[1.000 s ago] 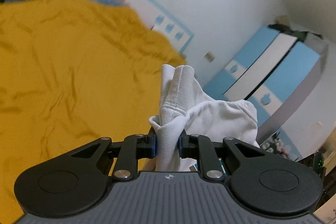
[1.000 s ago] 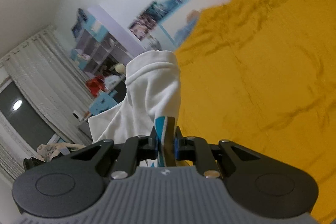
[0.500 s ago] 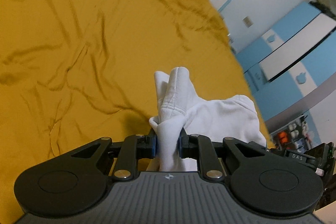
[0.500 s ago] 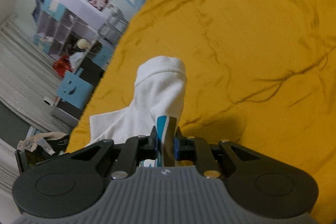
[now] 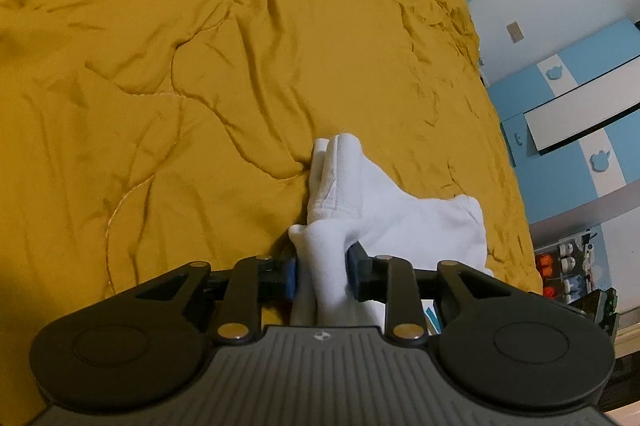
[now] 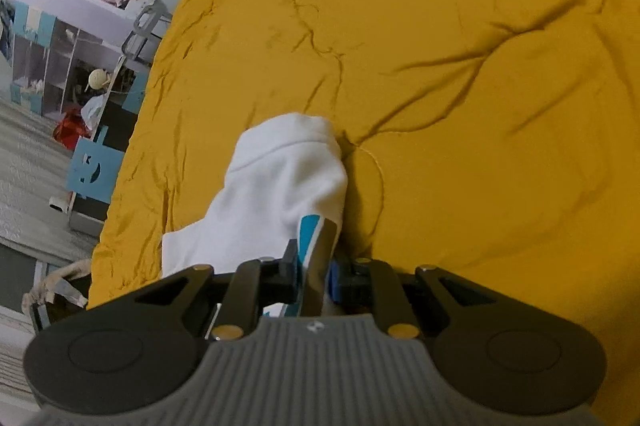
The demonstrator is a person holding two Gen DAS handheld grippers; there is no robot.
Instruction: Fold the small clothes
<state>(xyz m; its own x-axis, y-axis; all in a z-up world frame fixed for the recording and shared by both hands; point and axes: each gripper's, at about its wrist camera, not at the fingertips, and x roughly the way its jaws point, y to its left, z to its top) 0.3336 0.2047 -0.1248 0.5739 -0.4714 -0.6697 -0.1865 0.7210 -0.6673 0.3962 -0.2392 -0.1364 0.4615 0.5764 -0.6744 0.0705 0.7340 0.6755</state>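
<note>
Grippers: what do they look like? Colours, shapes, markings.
Left gripper and right gripper match: grey ribbed body with a small white logo, two round black discs at the sides, black linkage arms with brass-coloured pivot pins, black fingers with blue pads. No cables or sleeves in view.

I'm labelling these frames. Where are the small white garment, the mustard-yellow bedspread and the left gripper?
Small white garment (image 5: 400, 218), left wrist view: its spread middle panel.
Mustard-yellow bedspread (image 6: 480, 74), right wrist view: a bare creased patch.
Left gripper (image 5: 322, 272), left wrist view: midway between fingertips, shut on the cloth.
</note>
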